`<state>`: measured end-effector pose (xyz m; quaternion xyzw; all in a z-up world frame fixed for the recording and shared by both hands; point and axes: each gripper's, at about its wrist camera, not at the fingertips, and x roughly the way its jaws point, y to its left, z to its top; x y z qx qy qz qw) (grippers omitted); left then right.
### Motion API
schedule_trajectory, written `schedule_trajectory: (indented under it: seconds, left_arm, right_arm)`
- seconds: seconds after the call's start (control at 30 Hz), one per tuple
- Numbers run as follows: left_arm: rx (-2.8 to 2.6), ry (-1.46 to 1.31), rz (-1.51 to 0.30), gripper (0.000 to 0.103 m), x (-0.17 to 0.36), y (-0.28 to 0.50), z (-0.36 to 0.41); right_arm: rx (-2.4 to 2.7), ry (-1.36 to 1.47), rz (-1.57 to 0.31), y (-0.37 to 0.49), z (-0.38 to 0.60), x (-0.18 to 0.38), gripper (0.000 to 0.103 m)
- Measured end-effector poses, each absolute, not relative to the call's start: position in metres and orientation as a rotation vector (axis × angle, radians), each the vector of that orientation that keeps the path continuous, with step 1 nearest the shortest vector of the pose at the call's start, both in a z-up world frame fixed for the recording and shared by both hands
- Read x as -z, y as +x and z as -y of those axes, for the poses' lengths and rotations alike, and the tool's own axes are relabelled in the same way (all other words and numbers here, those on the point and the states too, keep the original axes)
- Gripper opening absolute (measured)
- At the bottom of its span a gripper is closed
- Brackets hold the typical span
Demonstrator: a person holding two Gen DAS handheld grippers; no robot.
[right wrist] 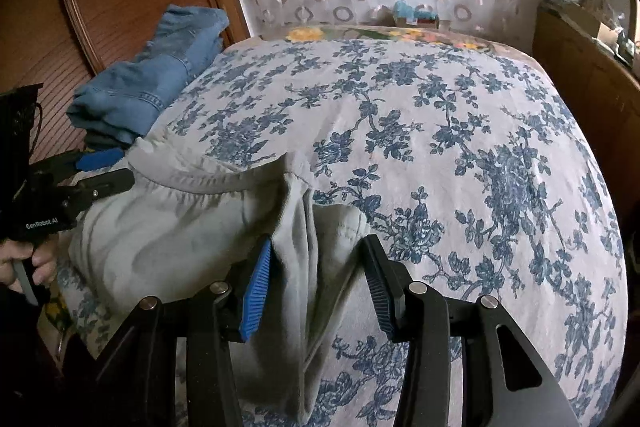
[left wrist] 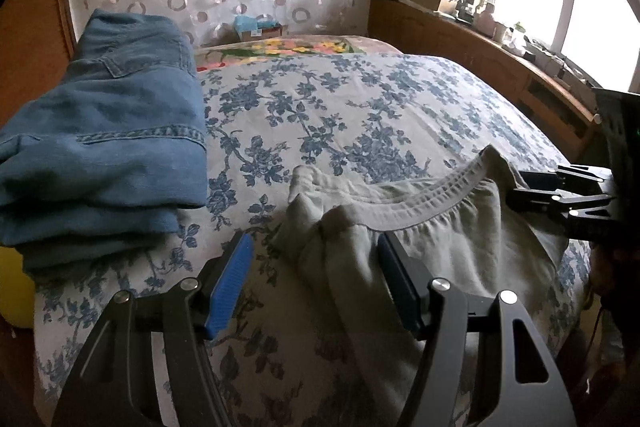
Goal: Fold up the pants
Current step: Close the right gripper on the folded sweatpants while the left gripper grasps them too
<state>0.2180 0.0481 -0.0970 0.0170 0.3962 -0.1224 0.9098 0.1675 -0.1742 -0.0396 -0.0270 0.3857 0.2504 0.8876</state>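
Pants (left wrist: 420, 227) of pale grey-green cloth are spread on the near part of a bed (left wrist: 340, 115) covered with a blue floral bedspread, the elastic waistband turned toward the far side and curving across the cloth. In the left wrist view the left gripper (left wrist: 316, 267) is seen with its jaws wide apart, low over the waist end; one blue pad (left wrist: 230, 287) is placed over the bedspread just beside the cloth edge and the other finger is set on the pants below the waistband. Nothing is pinched between them. From the right wrist view the right gripper (right wrist: 318, 279) is likewise held wide open, and a raised, bunched fold of the pants (right wrist: 296, 247) is seen between its two fingers; whether the pads touch the cloth cannot be told. Each gripper is also caught at the edge of the other's view, at the side of the waistband. The hand (right wrist: 24, 267) holding the left gripper is partly shown at the frame edge.

Folded blue jeans (left wrist: 108, 147) are laid in a stack on the left side of the bed, apart from the pants. A wooden cabinet (left wrist: 480, 67) cluttered with small items is seen along the window side.
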Motion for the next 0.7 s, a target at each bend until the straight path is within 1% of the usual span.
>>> schedule_trajectory:
  seconds: [0.3,0.47,0.53,0.57,0.6,0.63,0.7]
  left_arm:
    - [0.297,0.024,-0.846,0.056,0.1062,0.2271,-0.0447]
    - [0.317,0.006,-0.841,0.046,0.1053,0.2251,-0.043]
    - [0.321,0.002,-0.844,0.04,0.1061,0.2255,-0.0419]
    - [0.324,-0.005,-0.846,0.038,0.1062,0.2257,-0.0424]
    - [0.33,-0.014,-0.847,0.032,0.1061,0.2258,-0.0426]
    - [0.332,-0.019,-0.846,0.024,0.1057,0.2256,-0.0431]
    - [0.342,-0.026,-0.832,0.016,0.1038,0.2236,-0.0424]
  right_arm:
    - [-0.529,-0.049,-0.79,0.1713,0.1746,0.0404,0.047]
    - [-0.536,-0.06,-0.787,0.1715,0.1741,0.0414,0.046]
    - [-0.532,-0.075,-0.784,0.1704,0.172,0.0419,0.041]
    - [-0.534,-0.082,-0.783,0.1695,0.1707,0.0423,0.035]
    - [-0.539,-0.086,-0.782,0.1683,0.1694,0.0421,0.029]
    - [-0.545,-0.091,-0.782,0.1674,0.1684,0.0426,0.026]
    - [-0.557,-0.095,-0.784,0.1662,0.1674,0.0426,0.018]
